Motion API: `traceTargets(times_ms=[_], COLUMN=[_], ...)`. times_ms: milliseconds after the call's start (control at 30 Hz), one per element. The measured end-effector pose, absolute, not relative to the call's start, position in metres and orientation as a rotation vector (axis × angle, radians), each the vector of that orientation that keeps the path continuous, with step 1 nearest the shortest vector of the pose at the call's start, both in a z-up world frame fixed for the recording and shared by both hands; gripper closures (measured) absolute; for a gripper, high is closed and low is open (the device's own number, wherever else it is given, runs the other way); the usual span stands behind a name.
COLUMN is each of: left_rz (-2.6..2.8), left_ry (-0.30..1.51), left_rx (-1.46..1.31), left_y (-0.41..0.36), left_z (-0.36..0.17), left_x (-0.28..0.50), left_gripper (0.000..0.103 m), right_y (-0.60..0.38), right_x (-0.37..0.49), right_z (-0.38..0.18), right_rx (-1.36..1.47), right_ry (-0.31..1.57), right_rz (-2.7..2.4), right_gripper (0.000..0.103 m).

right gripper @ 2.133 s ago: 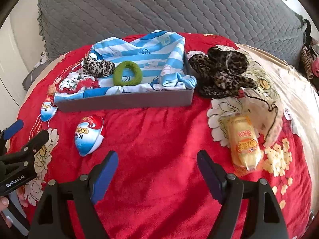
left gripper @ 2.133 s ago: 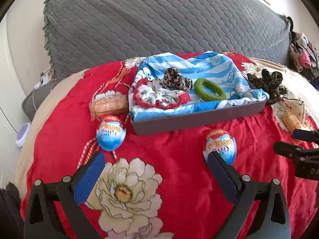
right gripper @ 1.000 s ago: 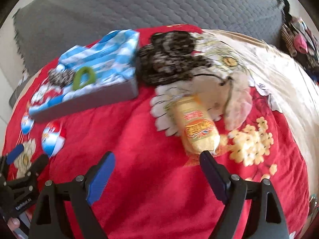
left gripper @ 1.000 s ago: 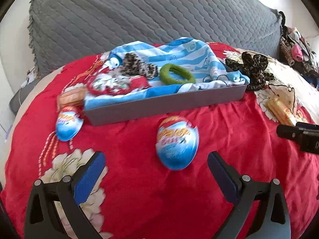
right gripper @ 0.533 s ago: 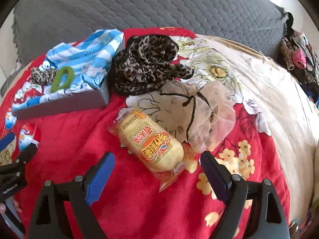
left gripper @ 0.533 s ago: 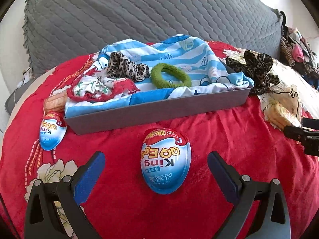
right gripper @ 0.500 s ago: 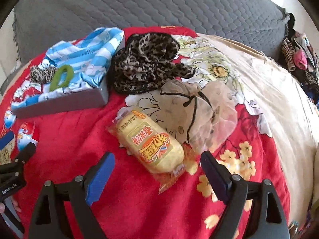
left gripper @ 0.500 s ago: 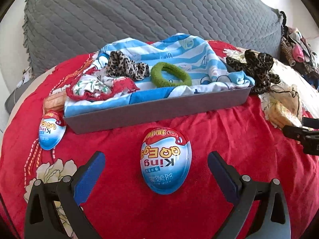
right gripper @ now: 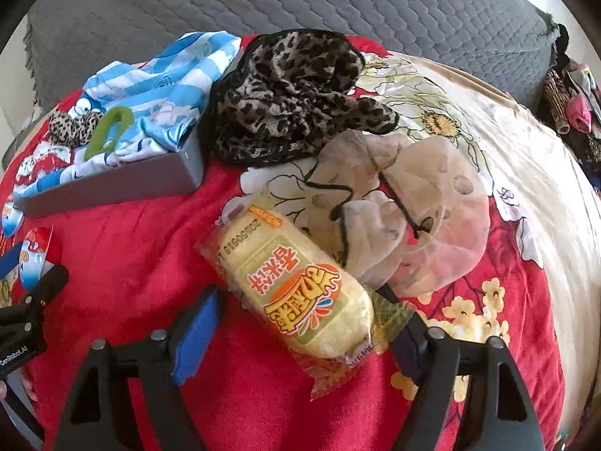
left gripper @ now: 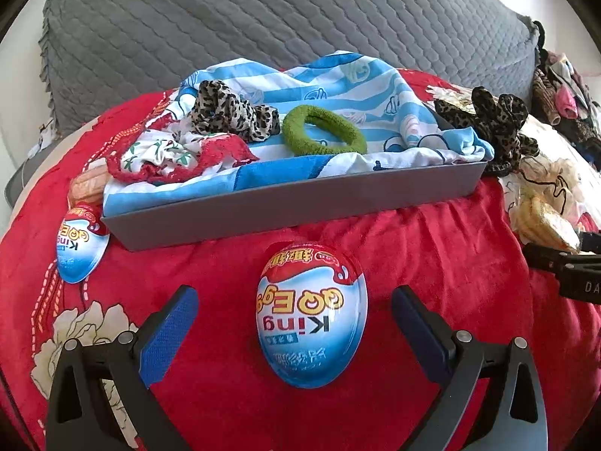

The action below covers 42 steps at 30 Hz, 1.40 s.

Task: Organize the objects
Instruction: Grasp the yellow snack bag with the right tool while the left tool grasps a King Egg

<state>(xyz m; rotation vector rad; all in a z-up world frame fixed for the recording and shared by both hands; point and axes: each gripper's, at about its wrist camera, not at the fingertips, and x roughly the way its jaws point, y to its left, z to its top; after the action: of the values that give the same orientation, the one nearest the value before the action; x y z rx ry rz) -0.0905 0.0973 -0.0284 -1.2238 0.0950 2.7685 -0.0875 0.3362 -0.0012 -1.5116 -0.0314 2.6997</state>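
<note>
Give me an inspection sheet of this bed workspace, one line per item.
Surface: red floral blanket spread on the bed.
Job's things: blue-and-white egg-shaped packet between the left fingers; second egg packet by the grey tray; yellow wrapped snack cake between the right fingers; green hair ring and small leopard scrunchie on striped cloth in the tray.
Clutter: large leopard scrunchie, sheer beige scrunchie.
Grippers: left gripper open; right gripper closing around the cake, no firm grip visible.
Cables: nothing seen.
Surroundings: grey quilted pillow.
</note>
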Motion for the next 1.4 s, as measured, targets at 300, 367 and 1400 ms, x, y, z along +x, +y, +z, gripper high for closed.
traceTargets(times_ms=[300, 367, 1400], left_rz=[2.771, 2.772, 2.78], left_ry=[0.099, 0.117, 0.104], left_rx=[-1.209, -1.211, -1.106], left_y=[0.098, 0.098, 0.072], left_z=[-0.031, -0.031, 0.005], left_x=[-0.094, -0.094, -0.074], left_gripper=[0.017, 0.036, 0.053], right_y=[0.339, 0.34, 0.297], right_x=[-0.087, -0.086, -0.06], right_z=[0.004, 0.005, 0.049], right_rx=[-1.505, -1.502, -1.445], right_ry=[0.011, 0.036, 0.174], right_rz=[2.723, 2.737, 2.935], right_gripper=[0.045, 0.047, 0.063])
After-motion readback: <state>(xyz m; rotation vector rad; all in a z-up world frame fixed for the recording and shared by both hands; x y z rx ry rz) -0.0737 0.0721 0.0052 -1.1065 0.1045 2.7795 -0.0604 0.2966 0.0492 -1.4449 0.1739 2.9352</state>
